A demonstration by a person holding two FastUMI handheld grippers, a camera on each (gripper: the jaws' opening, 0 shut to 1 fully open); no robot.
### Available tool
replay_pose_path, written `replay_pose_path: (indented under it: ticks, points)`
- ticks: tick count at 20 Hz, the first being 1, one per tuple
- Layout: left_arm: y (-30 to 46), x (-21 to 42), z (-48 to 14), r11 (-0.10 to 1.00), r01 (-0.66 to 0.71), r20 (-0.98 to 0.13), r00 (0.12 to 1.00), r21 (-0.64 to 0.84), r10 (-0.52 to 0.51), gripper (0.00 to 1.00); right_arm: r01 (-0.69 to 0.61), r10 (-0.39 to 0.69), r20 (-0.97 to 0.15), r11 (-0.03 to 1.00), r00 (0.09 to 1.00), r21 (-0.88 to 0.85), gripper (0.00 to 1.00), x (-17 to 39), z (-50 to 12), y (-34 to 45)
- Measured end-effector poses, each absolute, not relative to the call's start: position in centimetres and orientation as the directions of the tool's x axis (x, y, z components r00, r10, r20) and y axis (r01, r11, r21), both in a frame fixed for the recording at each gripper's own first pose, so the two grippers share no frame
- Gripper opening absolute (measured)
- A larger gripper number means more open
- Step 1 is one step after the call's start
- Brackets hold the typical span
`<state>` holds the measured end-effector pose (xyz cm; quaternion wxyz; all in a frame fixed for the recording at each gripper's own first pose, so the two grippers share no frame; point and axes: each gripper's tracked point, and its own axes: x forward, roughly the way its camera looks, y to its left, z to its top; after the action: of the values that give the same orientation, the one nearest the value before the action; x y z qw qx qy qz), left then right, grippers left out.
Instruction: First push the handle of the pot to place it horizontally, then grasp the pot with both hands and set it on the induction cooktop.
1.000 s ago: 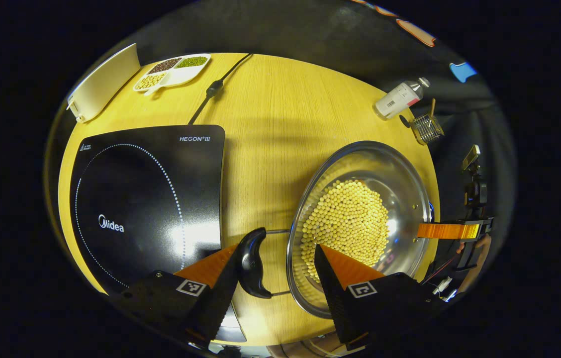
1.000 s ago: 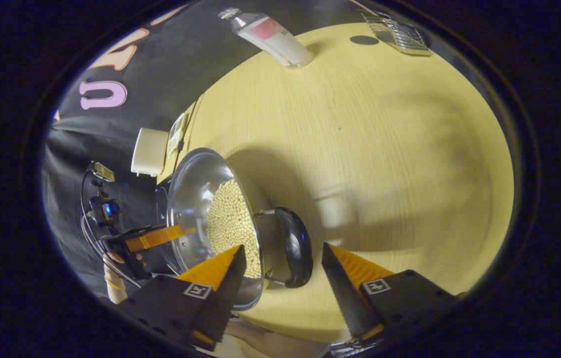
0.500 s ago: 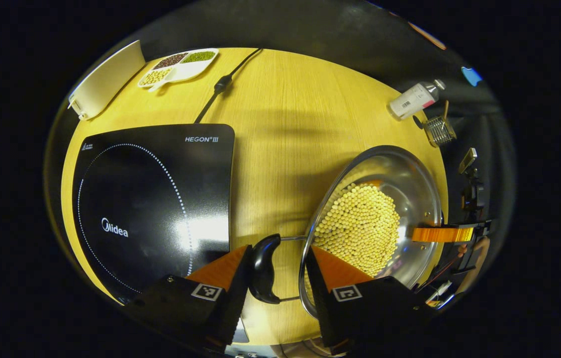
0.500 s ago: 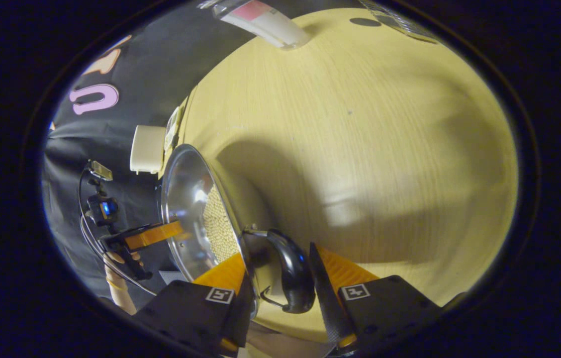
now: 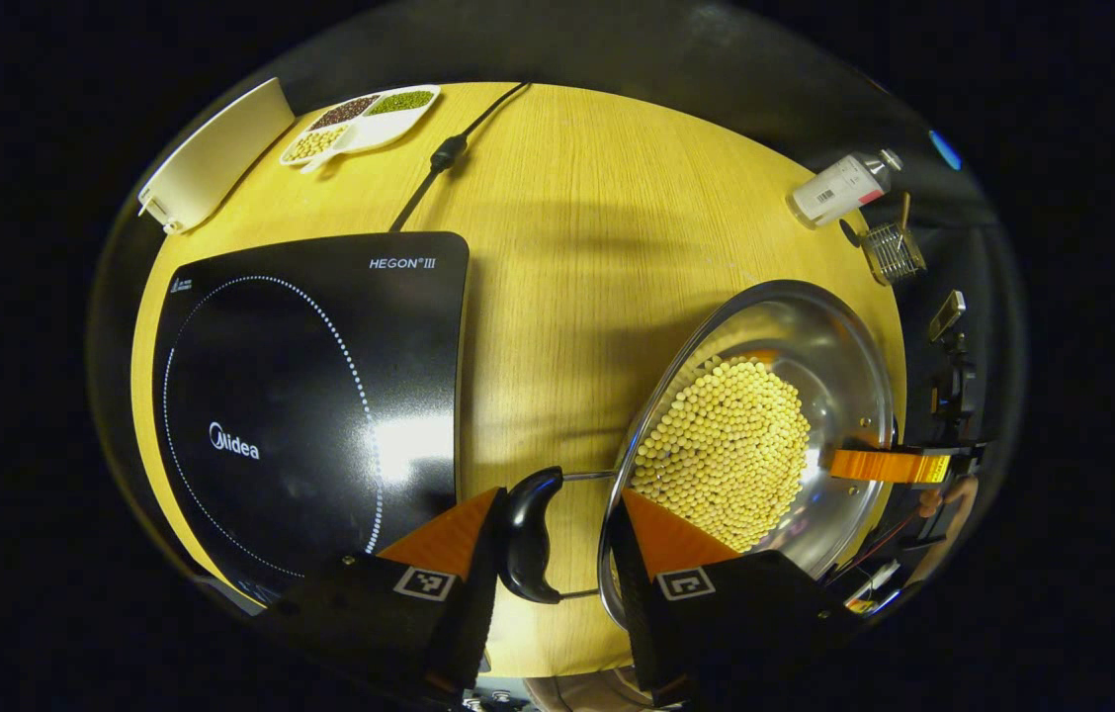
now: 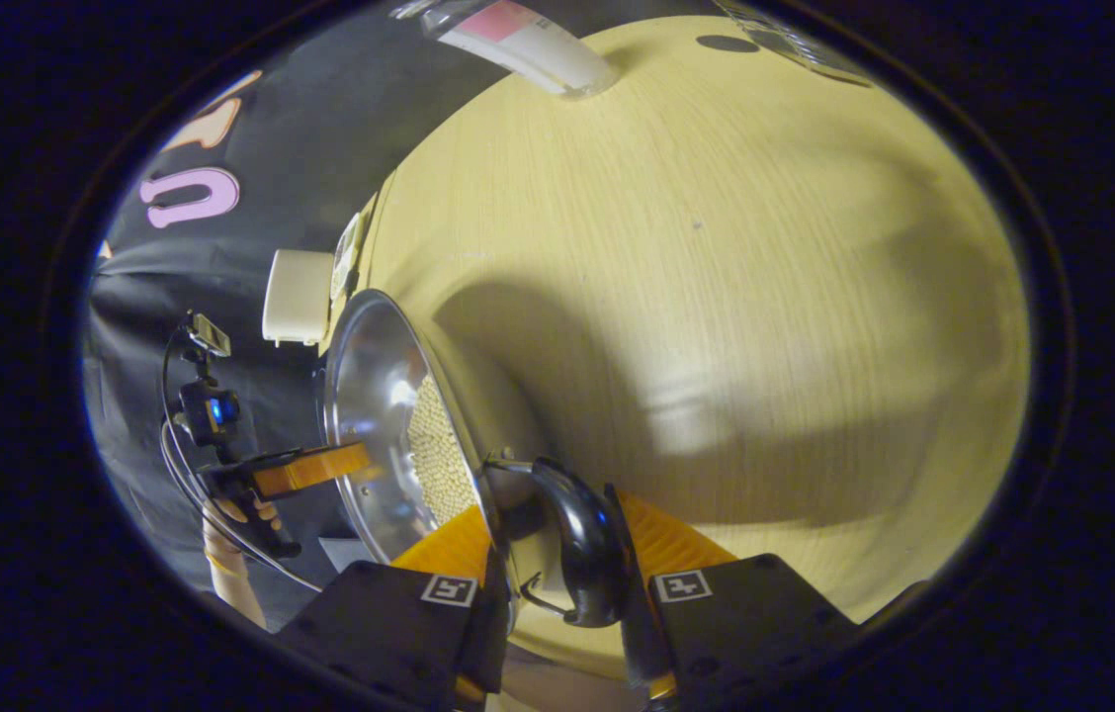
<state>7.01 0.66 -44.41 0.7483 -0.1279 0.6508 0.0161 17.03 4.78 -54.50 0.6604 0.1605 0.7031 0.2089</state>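
We had the pot (image 5: 765,435), full of pale beans (image 5: 728,450), on the desk (image 5: 567,247) right of the cooktop (image 5: 300,396). Our left hand-held gripper (image 5: 548,539) stood closed around one black handle (image 5: 528,534); whether both fingers pressed on it we could not tell. The right hand-held gripper (image 6: 557,578) sat clamped on the other handle (image 6: 582,559). We judged a level, even lift best, lest the beans spill.
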Motion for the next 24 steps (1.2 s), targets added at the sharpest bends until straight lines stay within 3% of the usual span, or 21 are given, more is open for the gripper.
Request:
replay_pose_path:
  ticks: [5,6,15,19,21,22,24]
  points:
    - [-0.2,6.5,-43.7,0.964,-0.199,-0.977,0.154,-0.175,-0.145,0.61,-0.065,0.496,-0.866,0.864,-0.063,0.499,0.43,17.1,-53.8,4.0]
    - [-0.2,6.5,-43.4,0.965,-0.198,-0.977,0.158,-0.172,-0.142,0.61,-0.068,0.498,-0.865,0.863,-0.061,0.501,0.5,16.9,-53.4,4.1]
    - [0.3,4.6,-40.2,0.969,-0.176,-0.977,0.155,-0.174,-0.148,0.6,-0.105,0.503,-0.864,0.859,-0.013,0.501,0.5,15.5,-49.9,4.8]
    - [0.6,3.5,-38.6,0.969,-0.151,-0.973,0.152,-0.196,-0.173,0.59,-0.102,0.492,-0.87,0.867,0.016,0.488,0.5,13.9,-47.7,5.0]
    - [1.0,2.9,-37.7,0.97,-0.13,-0.97,0.159,-0.206,-0.185,0.6,-0.094,0.487,-0.873,0.871,0.031,0.483,0.44,13.0,-46.8,5.3]
    - [1.2,2.5,-37.3,0.97,-0.119,-0.968,0.161,-0.212,-0.192,0.59,-0.09,0.485,-0.874,0.872,0.04,0.48,0.5,12.4,-46.3,5.5]
    - [2.0,1.7,-36.7,0.97,-0.097,-0.966,0.163,-0.221,-0.203,0.57,-0.084,0.48,-0.876,0.876,0.055,0.475,0.5,10.9,-45.3,6.3]
